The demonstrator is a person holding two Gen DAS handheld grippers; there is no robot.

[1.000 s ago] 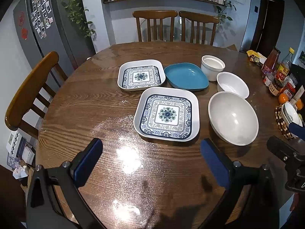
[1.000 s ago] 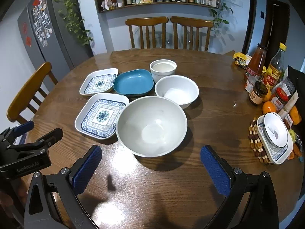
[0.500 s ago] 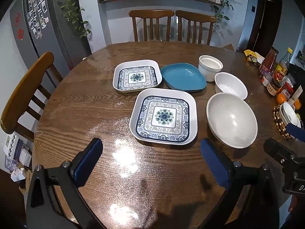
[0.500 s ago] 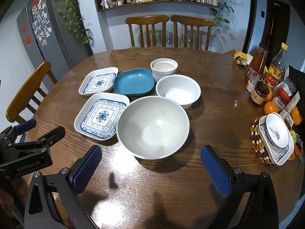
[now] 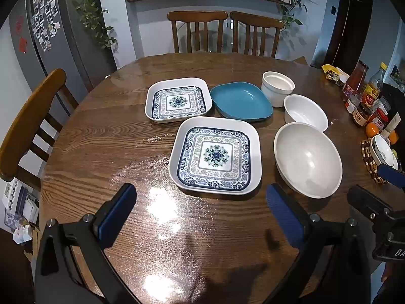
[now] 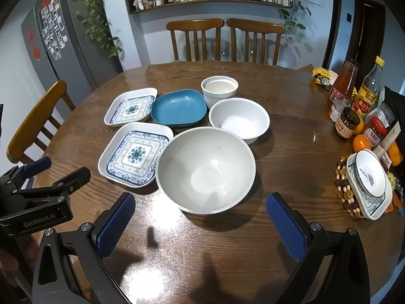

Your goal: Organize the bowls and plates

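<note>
Six dishes sit grouped on the round wooden table (image 5: pixel 101 152). A large patterned square plate (image 5: pixel 215 155) lies nearest my left gripper (image 5: pixel 200 202), which hovers open and empty over the near edge. Behind it are a smaller patterned plate (image 5: pixel 178 99), a blue dish (image 5: pixel 240 103) and a small white cup-shaped bowl (image 5: pixel 278 88). A medium white bowl (image 6: pixel 239 120) sits behind the large white bowl (image 6: pixel 205 169). My right gripper (image 6: pixel 200 210) is open and empty just in front of the large bowl. Each gripper shows at the other view's edge.
Sauce bottles (image 6: pixel 345 83), jars and oranges (image 6: pixel 360 143) crowd the table's right edge. A beaded trivet (image 6: pixel 344 190) there holds small stacked dishes (image 6: pixel 368 177). Two wooden chairs (image 6: pixel 195 38) stand at the far side, another chair (image 5: pixel 27 119) at the left, beside a fridge (image 5: pixel 50 38).
The left wrist view has shifted a little to the right. The right gripper has barely moved. Both stay open and no dish has moved.
</note>
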